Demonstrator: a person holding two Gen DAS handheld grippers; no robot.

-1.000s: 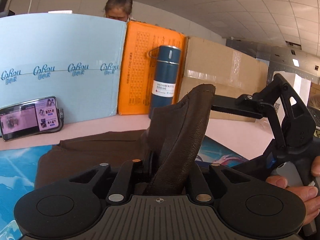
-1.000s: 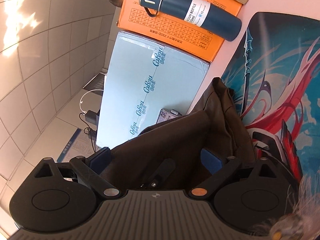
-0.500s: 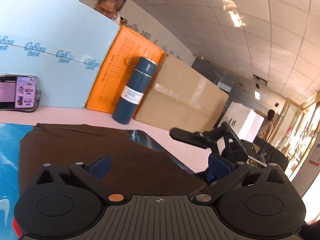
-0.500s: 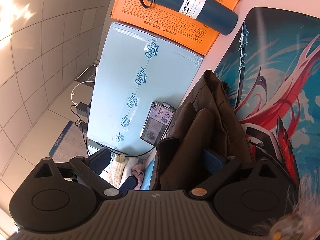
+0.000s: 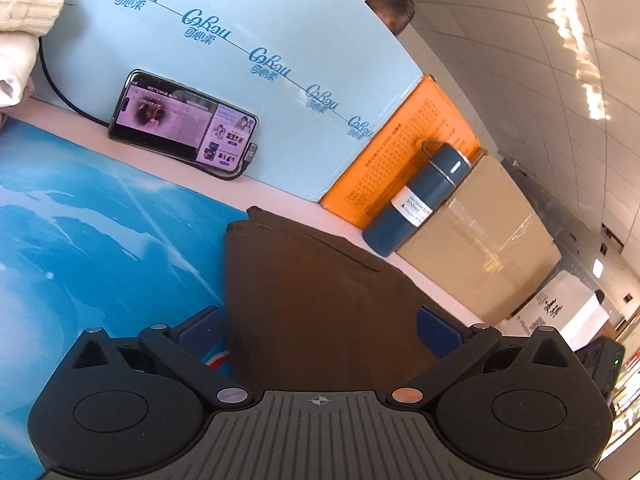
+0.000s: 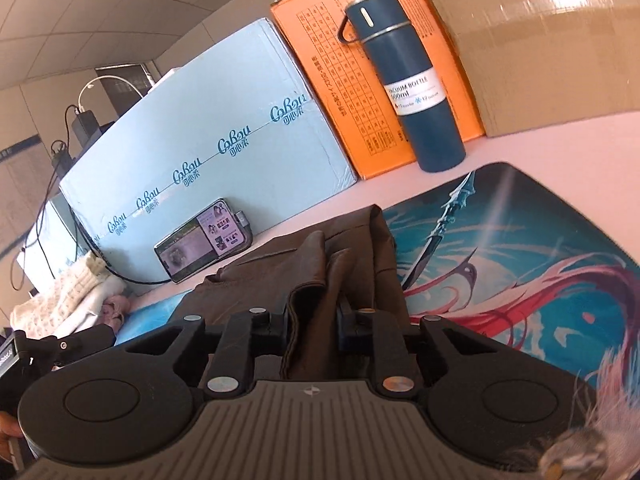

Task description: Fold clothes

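Right gripper [image 6: 312, 326]: jaws pinched on a raised fold of the brown garment [image 6: 320, 276]. The fabric is matte with a faint leather-like grain and stands up in a creased ridge between the blue pads. Its body is rolled slightly, so the table line runs tilted.

Left gripper [image 5: 320, 330]: fingers spread wide, nothing between them, blue pads [image 5: 200, 330] either side of the cloth's near end, above it; contact can't be told. Camera rolled hard, horizon slanted. The garment [image 5: 312, 292] here lies as a flat, smooth folded slab with stacked layer edges at its far corner.

Garment sits on a printed desk mat [image 6: 520, 248], glossy blue with red streaks, its far edge reaching the pale pink tabletop [image 6: 540, 144].

Behind: a phone [image 5: 184, 126] propped with lit screen and cable attached, leaning on a light blue carton [image 5: 240, 80]. Next an orange box [image 5: 400, 160], then a dark blue cylindrical vacuum bottle [image 6: 412, 92] with white label, upright, then a taped brown carton [image 5: 480, 240]. Cream knitwear [image 6: 76, 292] is piled at the mat's left end.
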